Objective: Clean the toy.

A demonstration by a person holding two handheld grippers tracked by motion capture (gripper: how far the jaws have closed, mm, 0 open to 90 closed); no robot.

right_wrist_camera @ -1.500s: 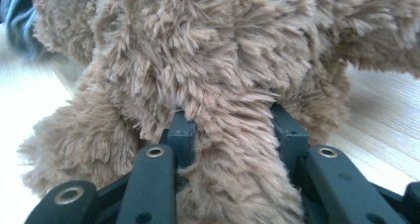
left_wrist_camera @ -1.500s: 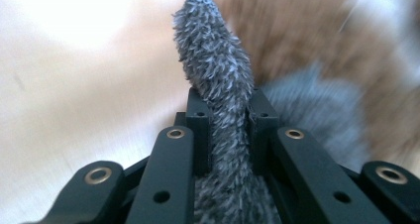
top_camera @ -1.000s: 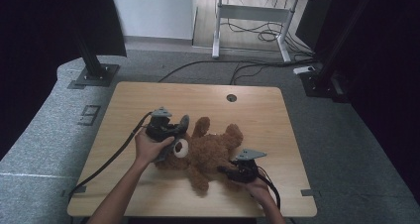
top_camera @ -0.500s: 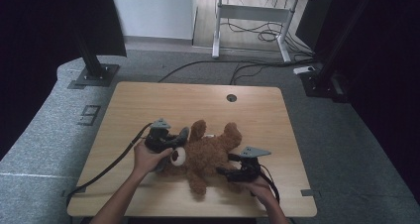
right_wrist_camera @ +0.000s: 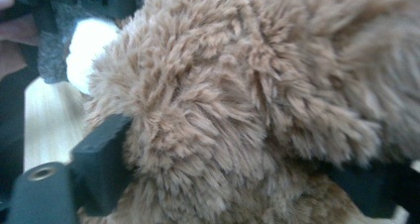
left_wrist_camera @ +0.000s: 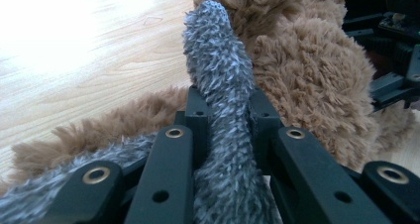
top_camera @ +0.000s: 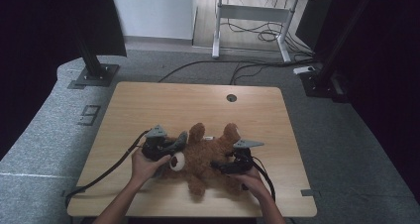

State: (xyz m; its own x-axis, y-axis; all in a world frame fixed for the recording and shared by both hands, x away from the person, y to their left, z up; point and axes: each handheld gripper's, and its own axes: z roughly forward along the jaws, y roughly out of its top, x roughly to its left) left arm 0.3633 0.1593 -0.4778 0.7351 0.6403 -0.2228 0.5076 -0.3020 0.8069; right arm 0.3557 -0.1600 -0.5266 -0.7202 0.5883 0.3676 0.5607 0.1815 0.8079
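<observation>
A brown teddy bear (top_camera: 208, 154) lies on the wooden table (top_camera: 198, 105), its white muzzle (top_camera: 177, 160) turned to the left. A grey fuzzy strip (left_wrist_camera: 218, 85) runs up from the bear's neck, and my left gripper (left_wrist_camera: 228, 105) is shut on it, beside the bear's head (top_camera: 166, 147). My right gripper (top_camera: 220, 165) lies at the bear's right side near the front edge. Its jaws have just been opening and now stand wide, with the bear's brown fur (right_wrist_camera: 237, 110) bulging between them (right_wrist_camera: 237, 159). Both hands reach in from the near edge.
A round cable hole (top_camera: 231, 98) sits near the table's far edge. Black stand bases rest on the grey carpet at back left (top_camera: 94, 73) and back right (top_camera: 319, 83). A white desk frame (top_camera: 247, 16) stands farther back. Each gripper's cable trails toward the near edge.
My left hand has drawn toward the near edge with the grey strip, and the bear's head has shifted with it. The right hand has barely shifted.
</observation>
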